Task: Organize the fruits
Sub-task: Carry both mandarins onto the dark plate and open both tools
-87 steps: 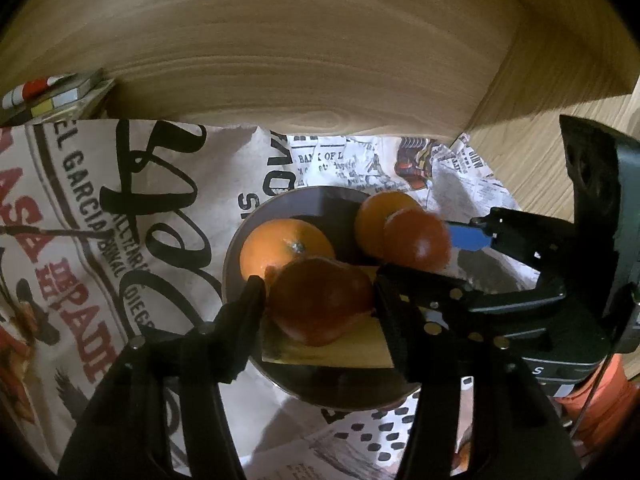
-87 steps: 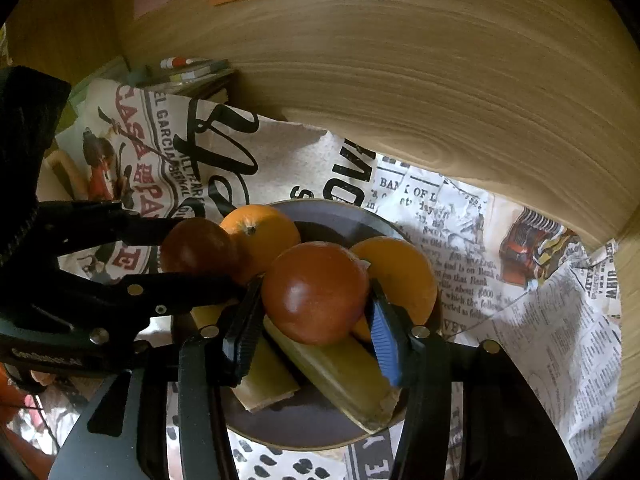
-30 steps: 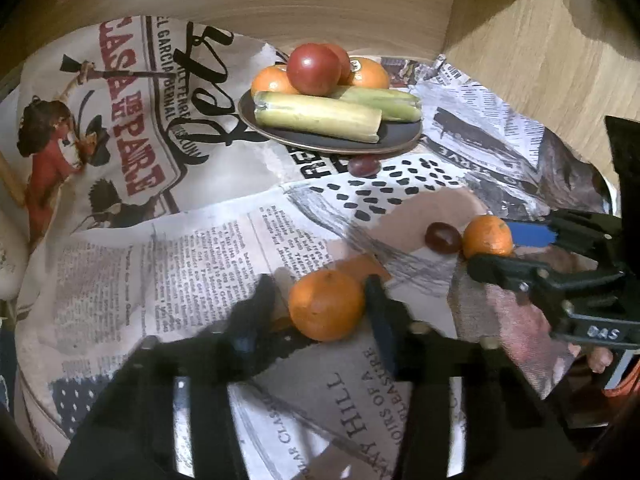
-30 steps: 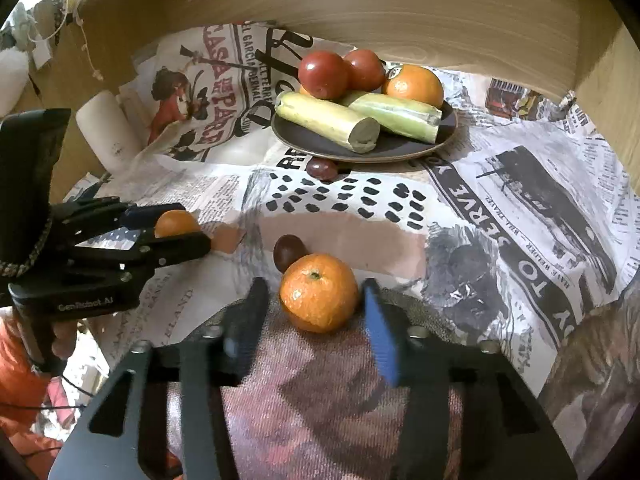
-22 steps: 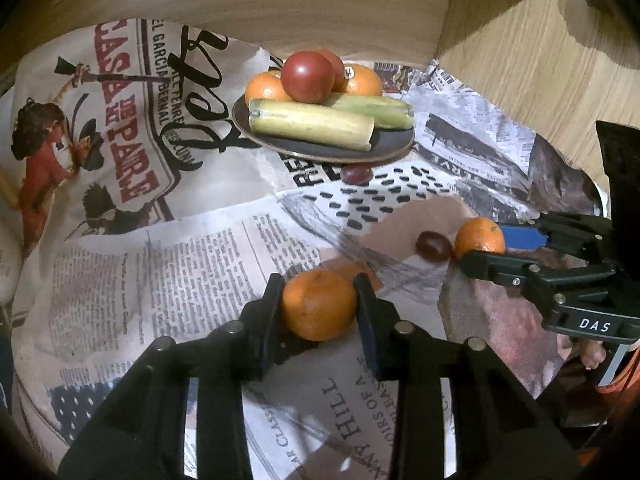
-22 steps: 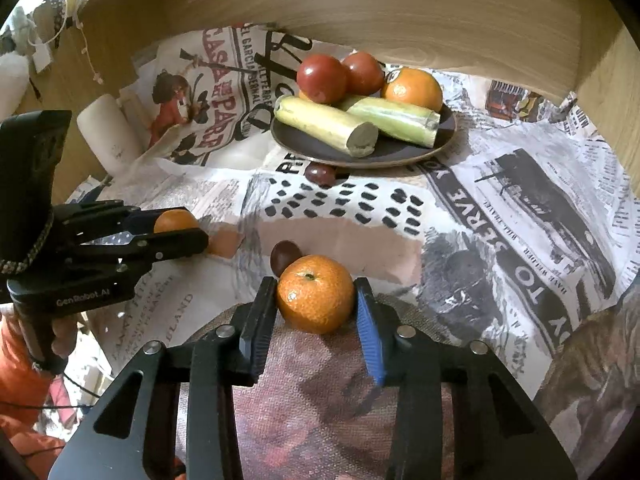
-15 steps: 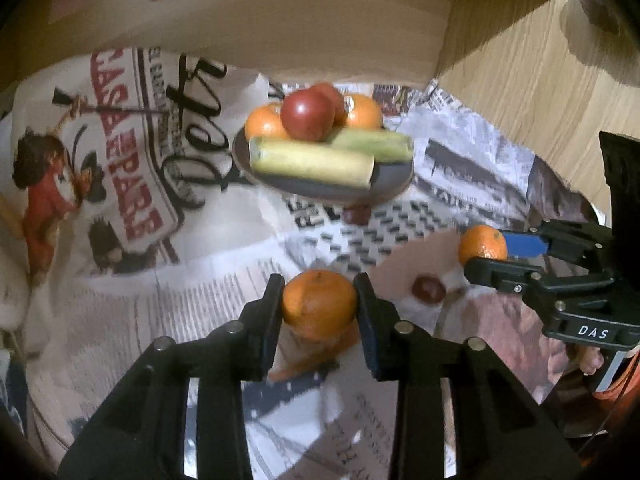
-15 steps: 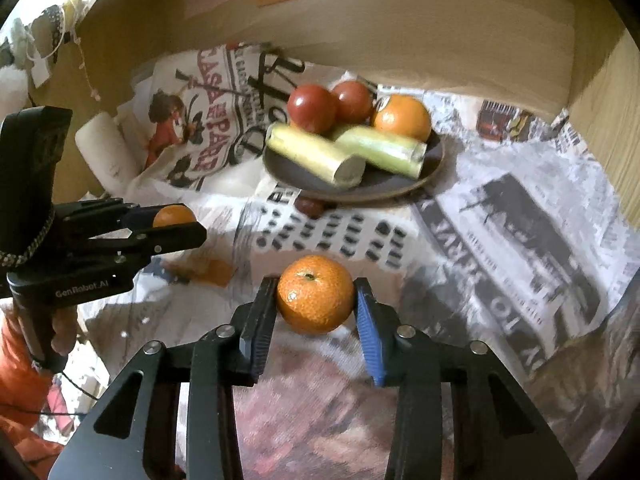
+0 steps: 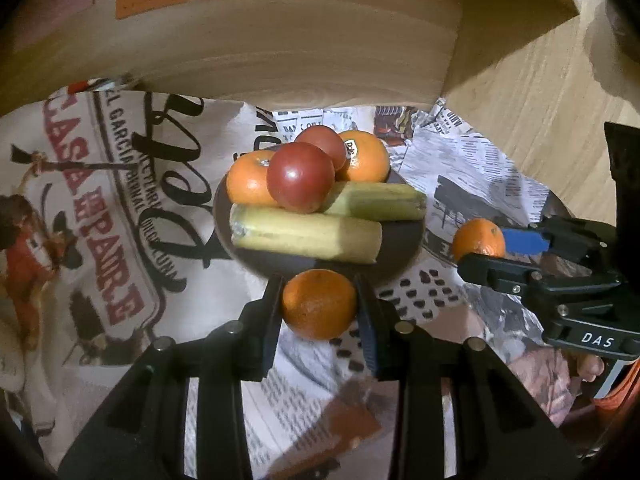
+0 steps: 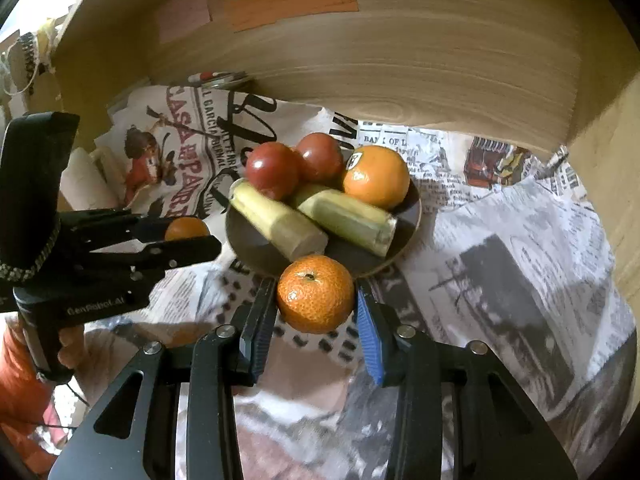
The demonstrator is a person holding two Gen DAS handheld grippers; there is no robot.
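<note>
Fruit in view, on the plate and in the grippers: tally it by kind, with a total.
Oranges on the plate: 2
Red round fruits: 2
Yellow-green stalk pieces: 2
Tangerines held: 2, left gripper, right gripper
Total: 8

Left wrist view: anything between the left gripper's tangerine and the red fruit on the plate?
Yes, in the left wrist view a cut yellow-green stalk lies crosswise on the plate between the tangerine and the red fruit.
</note>
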